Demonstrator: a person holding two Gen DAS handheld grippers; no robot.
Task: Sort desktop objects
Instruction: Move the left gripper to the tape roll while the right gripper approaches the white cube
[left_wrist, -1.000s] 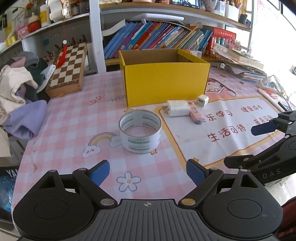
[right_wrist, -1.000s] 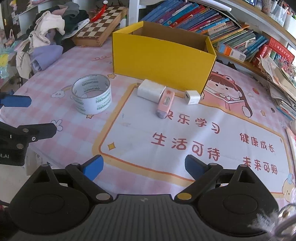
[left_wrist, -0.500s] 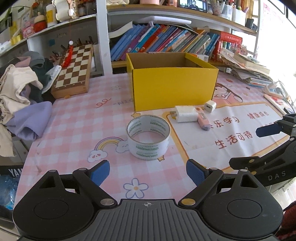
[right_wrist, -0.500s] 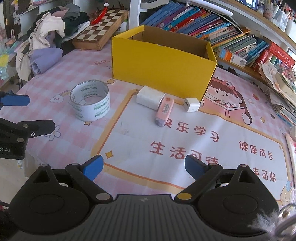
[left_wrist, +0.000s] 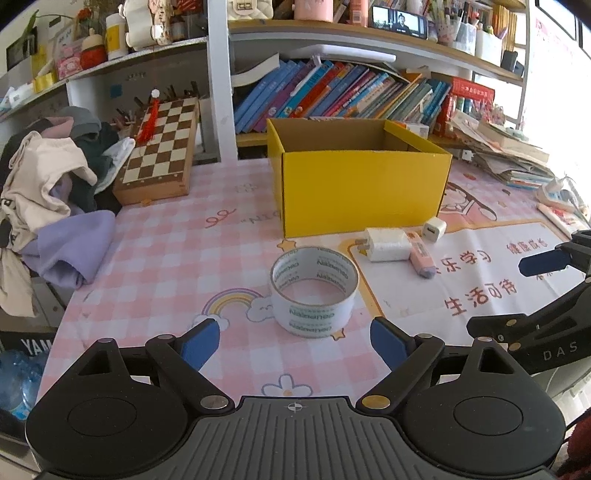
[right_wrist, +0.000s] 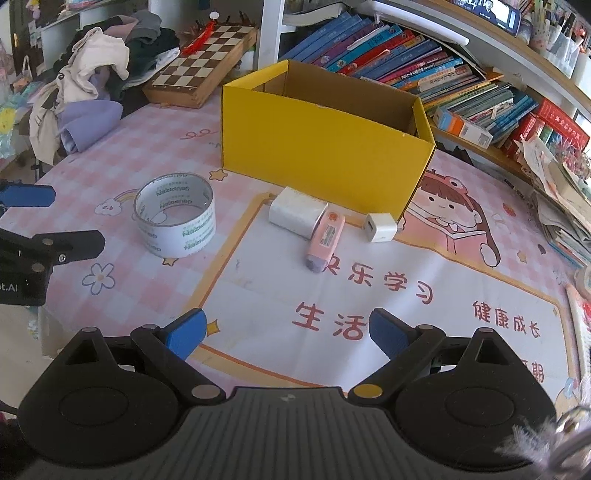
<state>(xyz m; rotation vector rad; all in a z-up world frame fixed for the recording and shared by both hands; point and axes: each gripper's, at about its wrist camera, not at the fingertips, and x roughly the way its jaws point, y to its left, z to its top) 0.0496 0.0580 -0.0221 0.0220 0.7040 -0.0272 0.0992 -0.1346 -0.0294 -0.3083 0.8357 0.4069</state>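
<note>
The left gripper (left_wrist: 295, 338) is wide open and holds nothing. The right gripper (right_wrist: 286, 328) is wide open too. The tape roll (left_wrist: 314, 291) sits near the left one. The white charger (right_wrist: 298, 212), pink eraser (right_wrist: 325, 236) and little plug (right_wrist: 381, 227) wait by the yellow box (right_wrist: 321, 147). Nothing looks sorted yet.

Table (left_wrist: 166, 258): box (left_wrist: 362, 192), tape (left_wrist: 314, 291), chargers (left_wrist: 386, 243).

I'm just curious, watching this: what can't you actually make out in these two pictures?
- Floor of the yellow box: hidden by its front wall, both views.
- Label print on the pink device: too small, right view.
- Clothes pile: cut off by the left view's edge.
</note>
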